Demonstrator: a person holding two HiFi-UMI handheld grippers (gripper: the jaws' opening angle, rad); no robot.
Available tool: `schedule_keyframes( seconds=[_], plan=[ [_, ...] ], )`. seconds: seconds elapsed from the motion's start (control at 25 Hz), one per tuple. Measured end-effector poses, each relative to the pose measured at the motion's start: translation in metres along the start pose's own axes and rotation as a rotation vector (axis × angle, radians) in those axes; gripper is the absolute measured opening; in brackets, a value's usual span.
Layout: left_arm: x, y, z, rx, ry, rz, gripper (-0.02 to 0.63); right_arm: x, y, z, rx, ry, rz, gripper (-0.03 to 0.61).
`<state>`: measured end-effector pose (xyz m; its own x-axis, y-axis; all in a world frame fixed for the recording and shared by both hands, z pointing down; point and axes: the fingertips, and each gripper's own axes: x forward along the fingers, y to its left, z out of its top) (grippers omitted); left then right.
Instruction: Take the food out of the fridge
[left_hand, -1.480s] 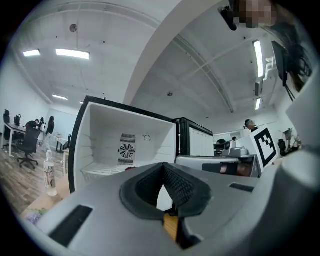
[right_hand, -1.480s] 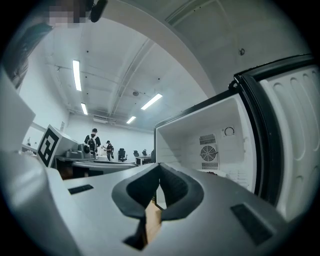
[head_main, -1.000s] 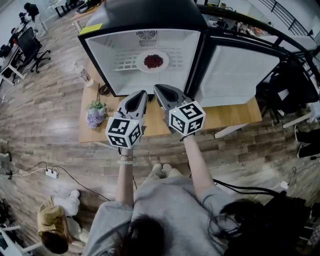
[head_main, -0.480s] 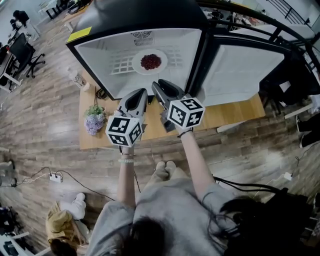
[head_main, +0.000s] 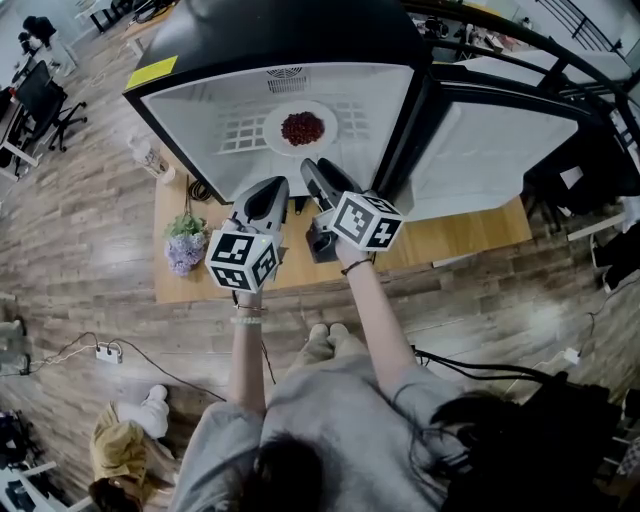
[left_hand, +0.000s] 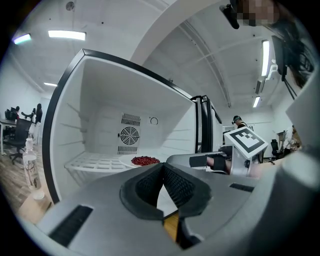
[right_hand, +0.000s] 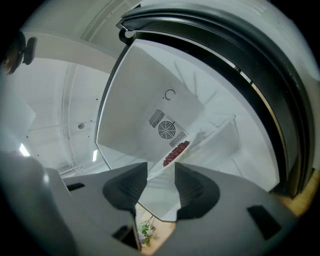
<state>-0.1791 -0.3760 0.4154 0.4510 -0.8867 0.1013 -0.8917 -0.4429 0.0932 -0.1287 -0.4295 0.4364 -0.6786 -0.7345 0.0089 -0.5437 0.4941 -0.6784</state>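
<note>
The heap of small dark red food (head_main: 302, 126) lies on a round white plate (head_main: 280, 112), which sits on the white wire shelf (head_main: 238, 128) about midway between that shelf's left and right edges, inside the black-framed fridge with a white interior (head_main: 200, 100); the round fan grille (left_hand: 129, 135) on the back wall is straight behind it; the fridge's door (head_main: 490, 150) hangs wide open at the right, and the fridge stands on a pale wooden table (head_main: 460, 232). Nothing has been lifted yet; I judge this to be the reach toward the plate. My right gripper (right_hand: 161, 175) has just been opening; its jaws stand well apart with nothing between them, aimed into the opening from outside it. My left gripper (left_hand: 162, 169) is just beside it, tips pressed together and holding nothing. To do this well I would square the right gripper up so its jaws straddle the plate's near rim, go in level over the shelf's front edge, and pinch only the rim; I would draw the plate out flat so the loose food cannot roll off, staying clear of the door-side frame, and open the left jaws to steady the opposite rim.
</note>
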Motion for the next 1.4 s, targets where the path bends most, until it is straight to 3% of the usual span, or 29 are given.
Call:
schedule_keyframes(
  seconds=[0.4, 0.56, 0.96, 1.4],
  plan=[
    [0.013, 0.01, -0.005, 0.002, 0.019, -0.008, 0.008, 0.022, -0.017, -0.004, 0.157, 0.021, -0.068, 0.166],
    [0.013, 0.011, -0.006, 0.004, 0.024, -0.008, 0.008, 0.028, -0.019, -0.003, 0.27, 0.019, -0.062, 0.162],
    [0.014, 0.02, -0.002, 0.011, 0.017, 0.004, 0.008, 0.038, -0.021, -0.002, 0.452, 0.0, -0.042, 0.074],
    [0.014, 0.018, -0.001, 0.01, 0.013, 0.003, 0.008, 0.038, -0.025, -0.001, 0.674, -0.022, -0.013, 0.044]
  ],
)
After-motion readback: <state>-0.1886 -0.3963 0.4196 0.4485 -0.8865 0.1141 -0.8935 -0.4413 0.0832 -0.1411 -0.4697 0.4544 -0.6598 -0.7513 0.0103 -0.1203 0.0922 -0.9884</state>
